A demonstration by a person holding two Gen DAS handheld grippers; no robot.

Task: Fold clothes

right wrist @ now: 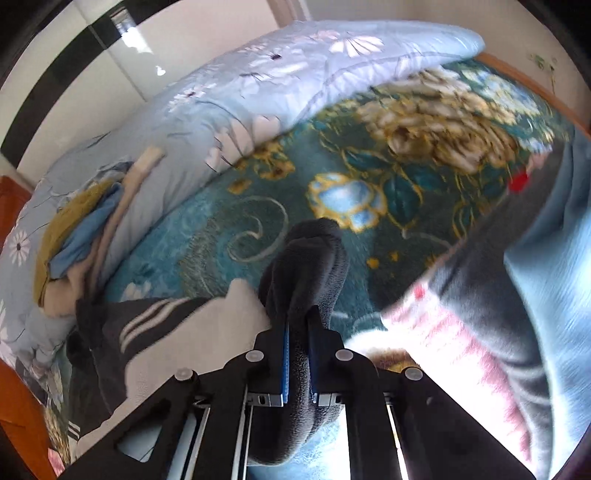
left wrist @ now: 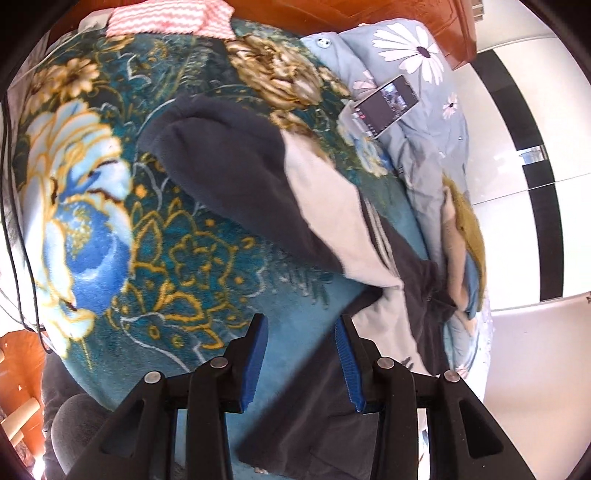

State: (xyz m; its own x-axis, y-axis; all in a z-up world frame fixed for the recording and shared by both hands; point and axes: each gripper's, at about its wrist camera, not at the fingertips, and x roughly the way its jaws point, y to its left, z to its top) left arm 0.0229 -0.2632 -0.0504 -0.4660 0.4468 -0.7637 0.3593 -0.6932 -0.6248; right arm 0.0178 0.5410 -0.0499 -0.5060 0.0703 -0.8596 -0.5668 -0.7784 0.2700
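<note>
dark grey fleece with pale grey panels, that's the jacket [left wrist: 236, 184] here, sprawled on the teal floral blanket [left wrist: 92, 192] that covers the bed. in the left wrist view its long sleeve runs diagonally, cuff end pointing up and left toward the far side of the bed, the rest trailing down and right to the bunched body with white stripes near the bed's edge. so the long axis goes from upper left to lower right in that view.

the right gripper [right wrist: 298, 332] is clamped tight on a fold of the dark fleece [right wrist: 306, 266], fabric bulging up past the fingertips and hanging down between the arms. the left gripper [left wrist: 301, 328] is spread wide with nothing in it, hovering over the blanket and the lower edge of the jacket.

just beside the jacket body there's a small stack of clothes [left wrist: 463, 236], mustard, blue and cream, against the light blue daisy quilt [left wrist: 410, 48]. a phone [left wrist: 386, 105] lies on that quilt, screen lit. a pink and white zigzag cloth [left wrist: 162, 16] sits at the far end of the bed.
</note>
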